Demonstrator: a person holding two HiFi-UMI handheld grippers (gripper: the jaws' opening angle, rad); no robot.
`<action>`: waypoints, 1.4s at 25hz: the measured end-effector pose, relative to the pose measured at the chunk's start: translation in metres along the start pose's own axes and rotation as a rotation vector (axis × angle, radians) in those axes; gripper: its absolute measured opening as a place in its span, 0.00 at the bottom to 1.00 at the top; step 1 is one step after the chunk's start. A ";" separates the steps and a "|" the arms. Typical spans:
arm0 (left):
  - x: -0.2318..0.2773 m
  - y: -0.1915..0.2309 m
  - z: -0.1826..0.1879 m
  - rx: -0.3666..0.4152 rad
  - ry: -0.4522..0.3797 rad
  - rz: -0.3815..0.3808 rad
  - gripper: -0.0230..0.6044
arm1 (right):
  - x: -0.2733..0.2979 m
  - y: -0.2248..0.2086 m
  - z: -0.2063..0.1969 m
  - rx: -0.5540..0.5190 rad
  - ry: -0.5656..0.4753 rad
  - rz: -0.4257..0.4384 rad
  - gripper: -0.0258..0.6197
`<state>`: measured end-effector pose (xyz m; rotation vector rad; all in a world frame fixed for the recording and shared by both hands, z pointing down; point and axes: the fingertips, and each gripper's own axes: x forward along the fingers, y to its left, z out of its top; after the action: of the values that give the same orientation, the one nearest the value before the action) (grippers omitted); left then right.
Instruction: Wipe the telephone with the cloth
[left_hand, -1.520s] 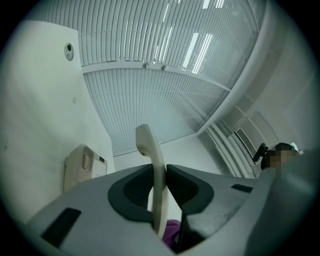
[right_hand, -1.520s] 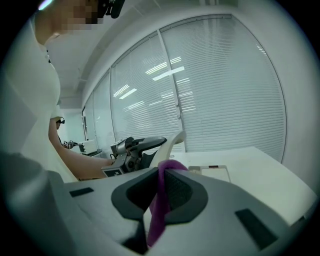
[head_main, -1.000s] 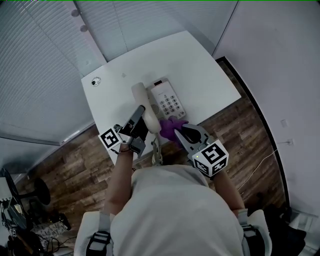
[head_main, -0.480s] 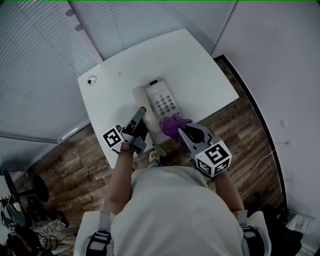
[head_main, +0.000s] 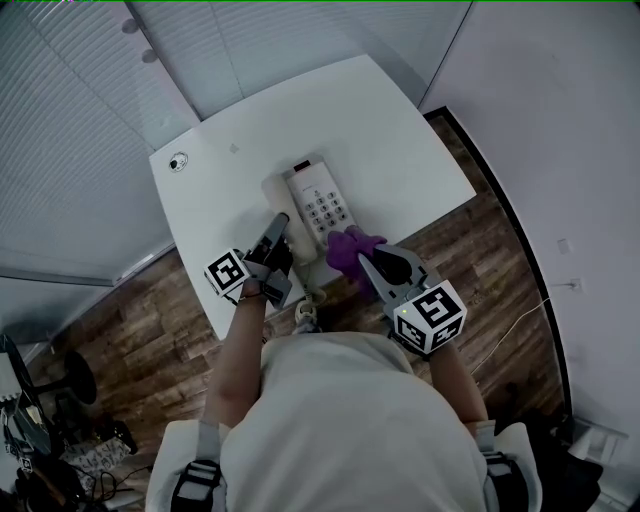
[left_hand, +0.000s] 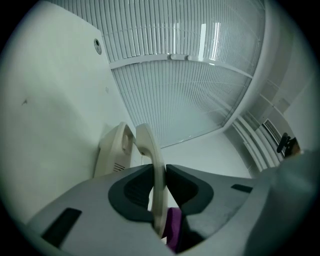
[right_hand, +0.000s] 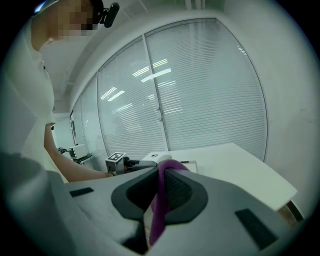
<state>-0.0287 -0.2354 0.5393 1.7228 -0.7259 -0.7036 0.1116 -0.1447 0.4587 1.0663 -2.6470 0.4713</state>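
The cream telephone base (head_main: 320, 203) with its keypad lies on the white table (head_main: 400, 140). My left gripper (head_main: 283, 224) is shut on the cream handset (head_main: 278, 196), held low along the base's left side. In the left gripper view the handset (left_hand: 150, 155) stands on edge between the pads, at my left gripper (left_hand: 159, 169), with the base (left_hand: 114, 150) just behind it. My right gripper (head_main: 362, 258) is shut on a purple cloth (head_main: 349, 247) at the base's near right corner. The cloth (right_hand: 161, 200) hangs through the jaws of my right gripper (right_hand: 160, 170).
The coiled cord (head_main: 306, 312) hangs off the table's near edge by the person's chest. A round cable grommet (head_main: 178, 161) sits at the far left corner. Slatted blinds (head_main: 90, 120) run behind the table, and wood floor (head_main: 500, 260) lies to the right.
The left gripper has come down with the handset, closer to the base's left side. The right gripper and purple cloth have shifted slightly sideways by the keypad's near corner.
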 end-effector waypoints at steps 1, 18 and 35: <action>0.001 0.002 0.000 -0.002 0.001 0.004 0.19 | 0.001 -0.001 0.000 0.001 0.001 0.000 0.11; 0.003 0.035 -0.002 0.065 0.021 0.132 0.19 | 0.006 -0.003 0.001 0.000 0.011 0.009 0.11; -0.006 0.032 -0.001 0.073 0.017 0.169 0.25 | 0.002 0.002 -0.001 0.007 0.003 0.001 0.11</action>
<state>-0.0359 -0.2377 0.5711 1.7078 -0.8828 -0.5516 0.1083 -0.1443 0.4596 1.0654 -2.6456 0.4829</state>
